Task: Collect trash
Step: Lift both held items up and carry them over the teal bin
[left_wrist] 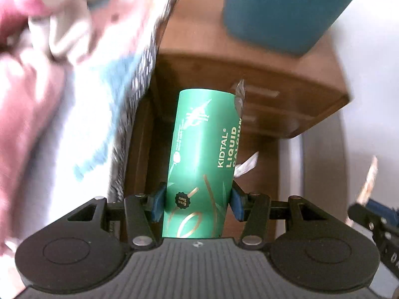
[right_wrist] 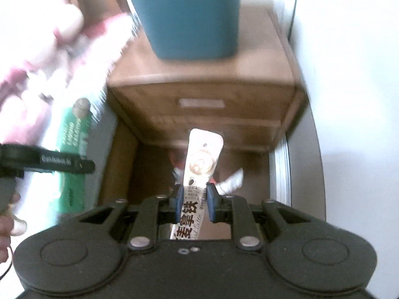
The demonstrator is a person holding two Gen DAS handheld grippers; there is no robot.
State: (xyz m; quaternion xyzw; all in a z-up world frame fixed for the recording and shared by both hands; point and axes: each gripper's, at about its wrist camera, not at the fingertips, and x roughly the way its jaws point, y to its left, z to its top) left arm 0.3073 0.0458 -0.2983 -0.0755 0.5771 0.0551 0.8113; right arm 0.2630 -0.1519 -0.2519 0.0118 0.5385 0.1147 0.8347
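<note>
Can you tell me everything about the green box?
The green box is a tall, slim cardboard carton with gold leaf drawings and the words "KIDTAL LIQUID". Its far end is torn open, silver lining sticking out. The left gripper squeezes it between blue pads, holding it in the air above the wooden floor.

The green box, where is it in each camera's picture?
Left wrist view: the green box stands in the middle, clamped between the left gripper pads.
Right wrist view: the same box is at the left edge, blurred, behind that gripper's black arm.
Shared landmark: the blue bin on the wooden nightstand.
</note>
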